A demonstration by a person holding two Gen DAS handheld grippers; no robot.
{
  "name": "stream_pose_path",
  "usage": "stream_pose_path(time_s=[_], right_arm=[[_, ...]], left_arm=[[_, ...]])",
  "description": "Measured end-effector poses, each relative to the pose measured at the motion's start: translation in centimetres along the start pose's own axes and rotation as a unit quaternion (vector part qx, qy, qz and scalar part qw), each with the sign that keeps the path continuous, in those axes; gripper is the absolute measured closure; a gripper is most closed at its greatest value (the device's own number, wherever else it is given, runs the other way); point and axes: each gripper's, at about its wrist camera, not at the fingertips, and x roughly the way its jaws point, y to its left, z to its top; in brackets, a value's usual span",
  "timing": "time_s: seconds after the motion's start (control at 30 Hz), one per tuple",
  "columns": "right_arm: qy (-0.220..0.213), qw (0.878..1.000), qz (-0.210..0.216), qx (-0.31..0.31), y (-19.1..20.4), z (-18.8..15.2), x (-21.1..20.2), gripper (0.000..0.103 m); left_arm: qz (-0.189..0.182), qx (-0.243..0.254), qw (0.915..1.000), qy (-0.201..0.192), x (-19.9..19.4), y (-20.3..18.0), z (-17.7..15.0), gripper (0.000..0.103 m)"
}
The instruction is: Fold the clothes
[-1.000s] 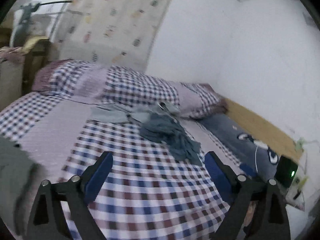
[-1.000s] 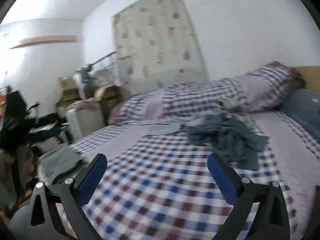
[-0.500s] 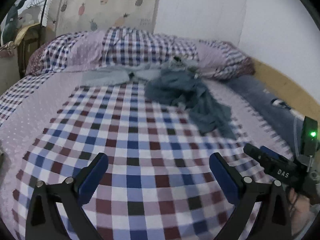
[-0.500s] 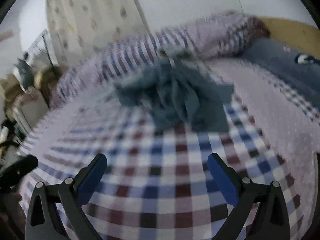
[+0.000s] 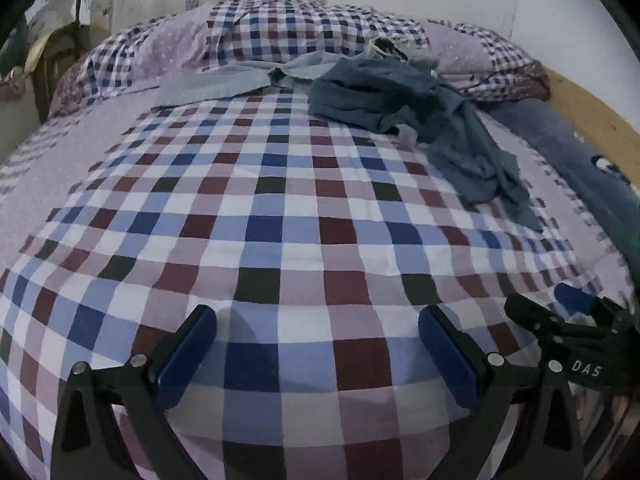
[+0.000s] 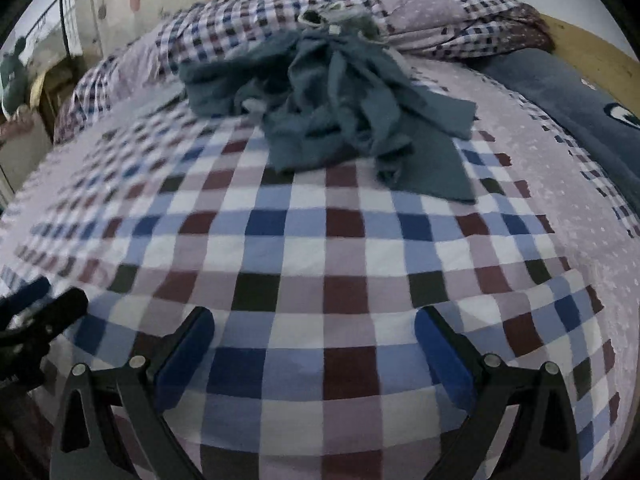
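Both the left gripper (image 5: 318,356) and the right gripper (image 6: 314,354) hover with jaws apart, empty, over the near checked bedsheet (image 5: 256,236). The crumpled teal garment (image 6: 340,92) lies far, by the pillows (image 5: 304,28). Grabbing its bunched layers risks pinching the sheet too.

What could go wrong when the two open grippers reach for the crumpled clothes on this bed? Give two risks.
1. The dark blue-grey garment lies bunched and twisted, so the right gripper may pinch several layers together.
2. The pale grey garment is partly tucked under it; lifting one with the left gripper could drag the other.
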Motion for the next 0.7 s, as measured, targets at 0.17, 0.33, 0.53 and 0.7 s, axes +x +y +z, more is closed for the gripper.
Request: stream_pose_path(time_s=[0.17, 0.33, 0.53, 0.7], right_arm=[[-0.003, 1.000, -0.009, -0.005, 0.28, -0.35, 0.45, 0.000], [-0.005, 1.000, -0.015, -0.010, 0.54, -0.46, 0.66, 0.000], [-0.007, 1.000, -0.013, -0.007, 0.50, -0.48, 0.65, 0.000], [-0.007, 1.000, -0.014, -0.006, 0.58, -0.47, 0.68, 0.000]], left_arm=[[0.022, 0.006, 0.9997, -0.001, 0.67, -0.60, -0.36, 0.000], [0.029, 0.012, 0.9995, -0.002, 0.82, -0.73, -0.46, 0.000], [0.029, 0.016, 0.9994, -0.002, 0.81, -0.56, -0.47, 0.000], [0.030, 0.020, 0.9993, 0.000, 0.95, -0.54, -0.39, 0.000]])
